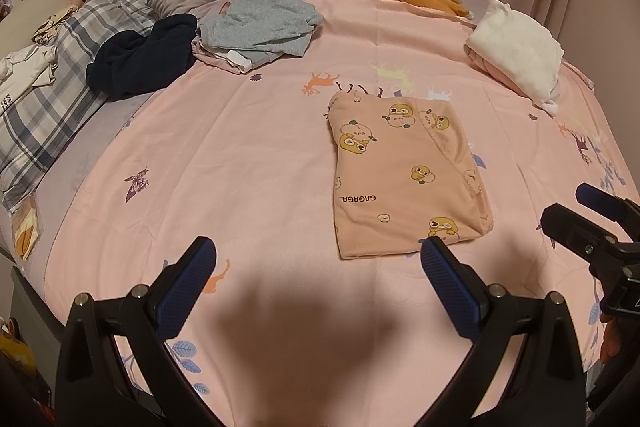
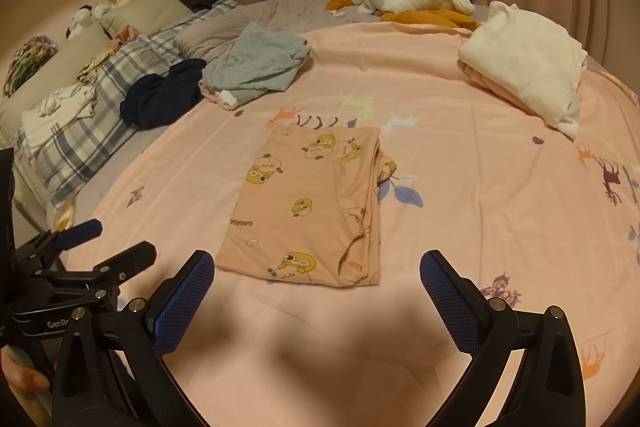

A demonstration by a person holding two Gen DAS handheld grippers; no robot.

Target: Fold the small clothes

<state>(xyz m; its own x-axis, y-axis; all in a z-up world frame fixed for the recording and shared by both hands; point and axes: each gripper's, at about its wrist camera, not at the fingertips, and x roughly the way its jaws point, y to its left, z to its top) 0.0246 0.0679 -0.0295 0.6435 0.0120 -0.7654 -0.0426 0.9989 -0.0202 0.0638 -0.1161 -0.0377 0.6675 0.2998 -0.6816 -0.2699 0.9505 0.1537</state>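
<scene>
Left claw (image 1: 318,259) and right claw (image 2: 316,273) both wide open, empty, short of the folded garment (image 2: 308,211).

a folded peach garment (image 2: 308,207) is laid flat on the pink sheet (image 2: 460,187); the right gripper (image 2: 318,271) is held spread wide before it, nothing gripped.

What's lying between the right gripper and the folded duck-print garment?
Nothing: in the right wrist view, only bare pink bedsheet separates the open right gripper from the duck-print garment.
</scene>
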